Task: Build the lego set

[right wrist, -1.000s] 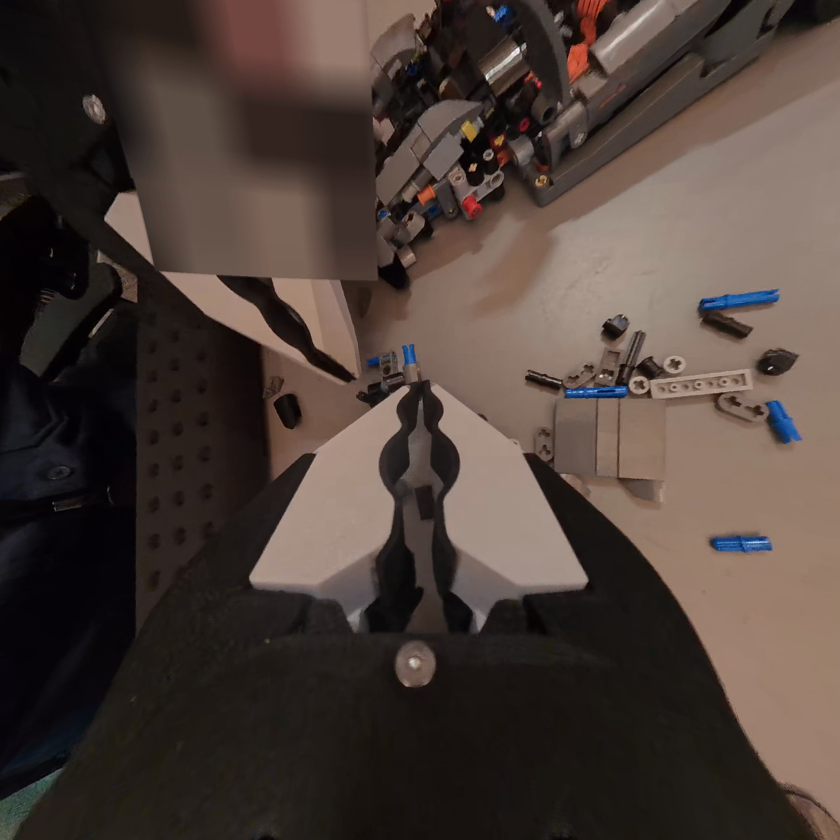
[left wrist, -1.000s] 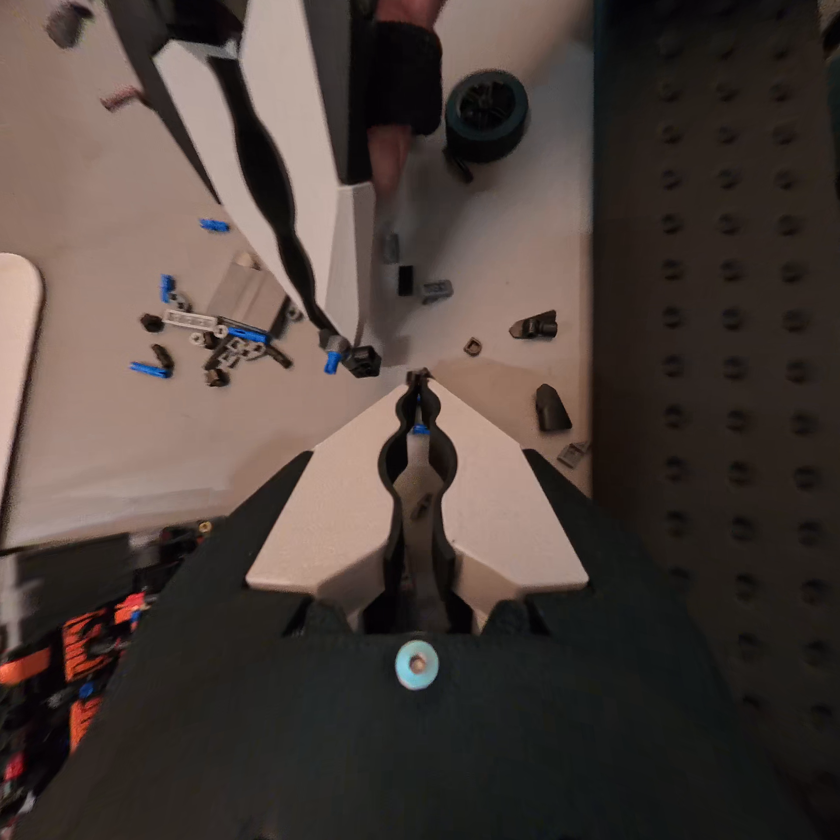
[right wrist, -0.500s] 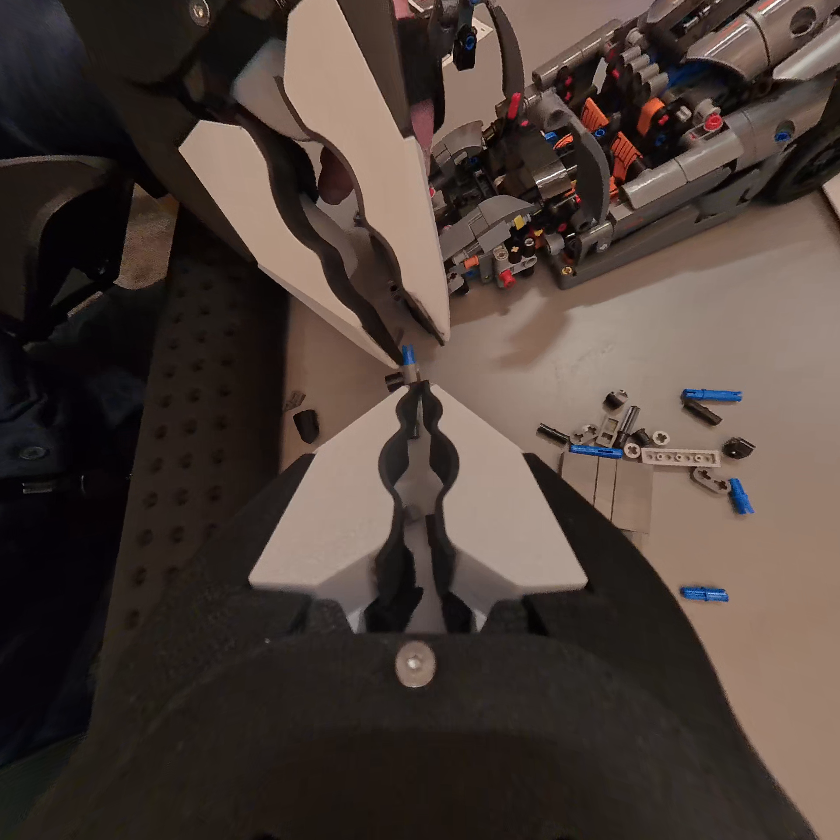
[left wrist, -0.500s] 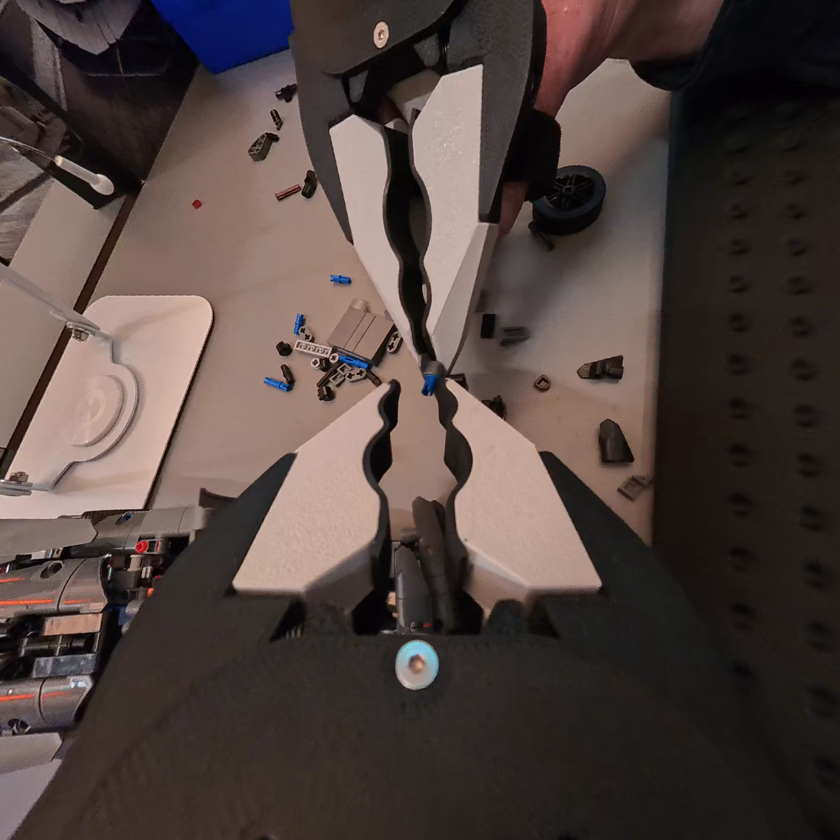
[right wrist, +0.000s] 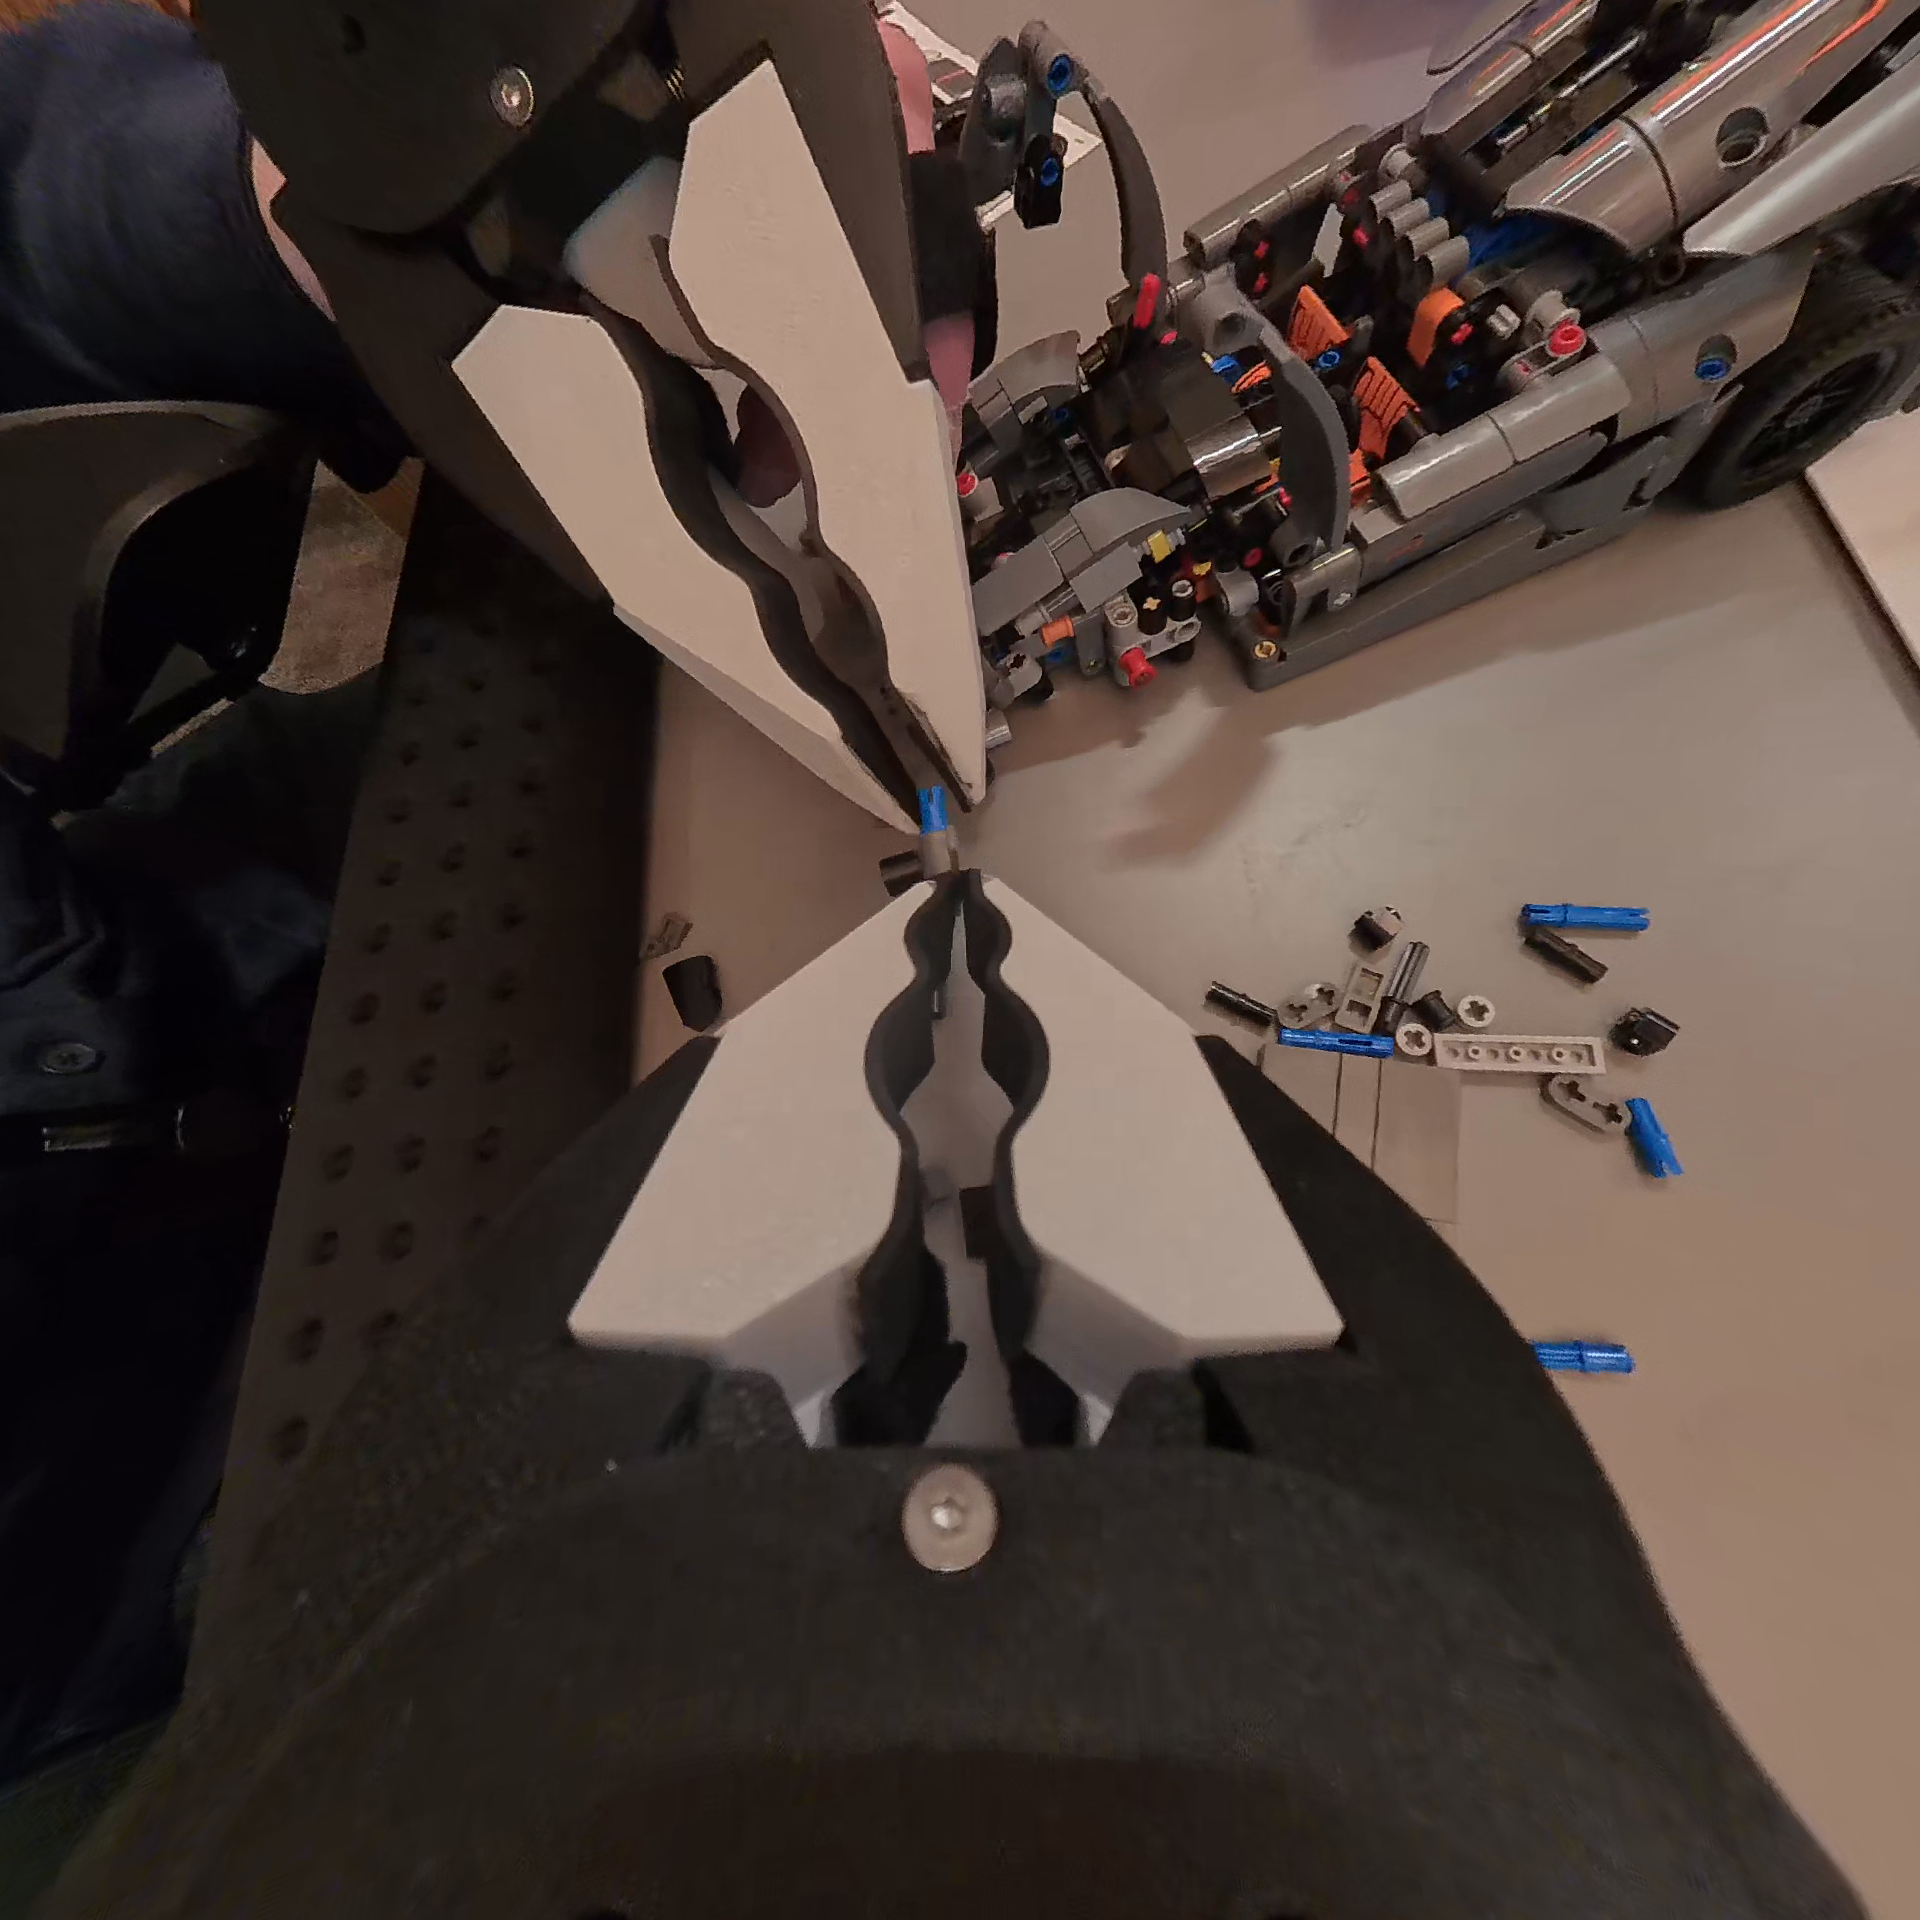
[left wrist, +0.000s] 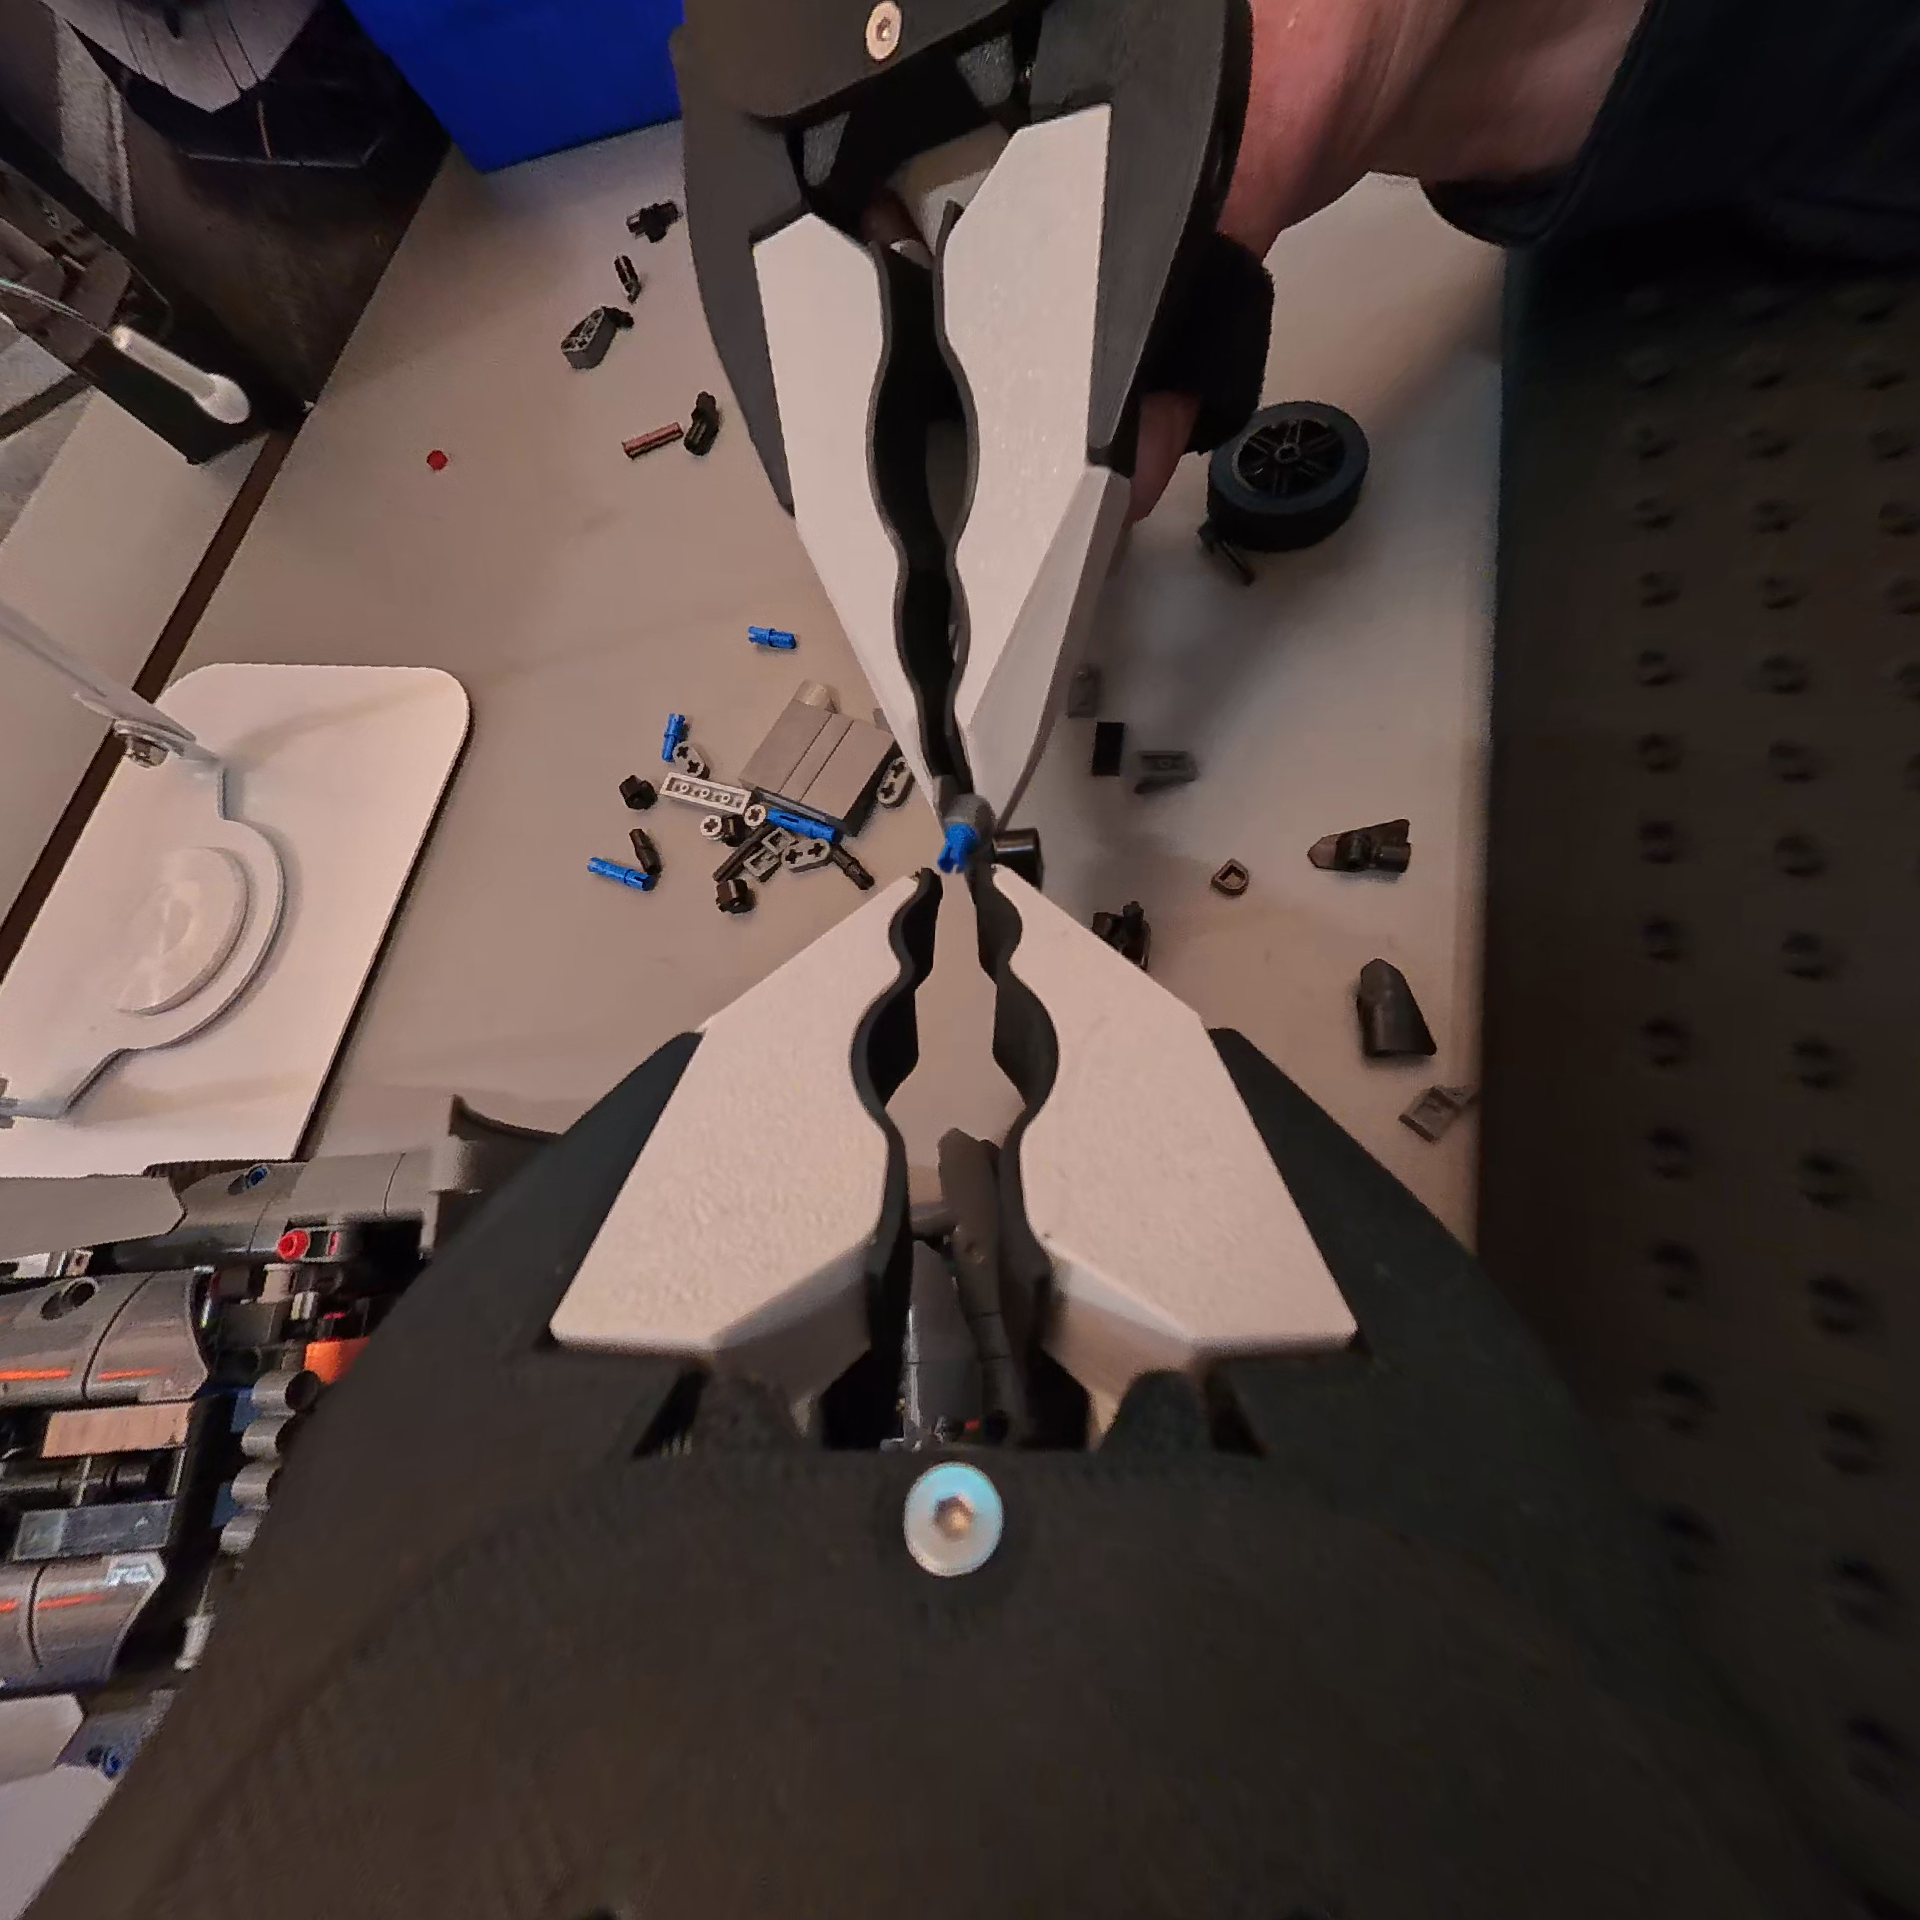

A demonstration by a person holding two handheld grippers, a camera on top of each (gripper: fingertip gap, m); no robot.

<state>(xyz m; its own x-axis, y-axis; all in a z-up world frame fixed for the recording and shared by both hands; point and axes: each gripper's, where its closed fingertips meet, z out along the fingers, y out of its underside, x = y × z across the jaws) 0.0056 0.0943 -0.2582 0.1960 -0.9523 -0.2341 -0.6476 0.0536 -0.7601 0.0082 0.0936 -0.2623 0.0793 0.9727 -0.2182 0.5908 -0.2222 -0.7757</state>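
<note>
My right gripper [right wrist: 951, 883] is shut on a small grey connector [right wrist: 941, 854] that carries a blue pin [right wrist: 932, 808] and a black piece [right wrist: 899, 871]. It holds this above the table. In the left wrist view the right gripper [left wrist: 961, 795] comes down from the top with the same connector [left wrist: 968, 812], blue pin [left wrist: 952, 850] and black piece [left wrist: 1016, 850]. My left gripper [left wrist: 953, 883] faces it tip to tip, jaws a narrow gap apart at the free end of the blue pin. It also shows in the right wrist view [right wrist: 940, 805].
A large grey, black and orange lego car [right wrist: 1455, 416] stands behind, also at lower left [left wrist: 104, 1403]. Loose grey, black and blue pieces [left wrist: 769, 821] lie on the table. A black wheel [left wrist: 1288, 473], a white stand [left wrist: 260, 883] and a dark perforated mat [left wrist: 1714, 935] are nearby. Less than 4 cm separates the two grippers' tips. The black wheel [left wrist: 1288, 473] is about 15 cm from both grippers' fingertips.
Both grippers have risen from the table and met tip to tip. The left jaws, shut a second ago, opened wide and have now narrowed at the blue pin.
</note>
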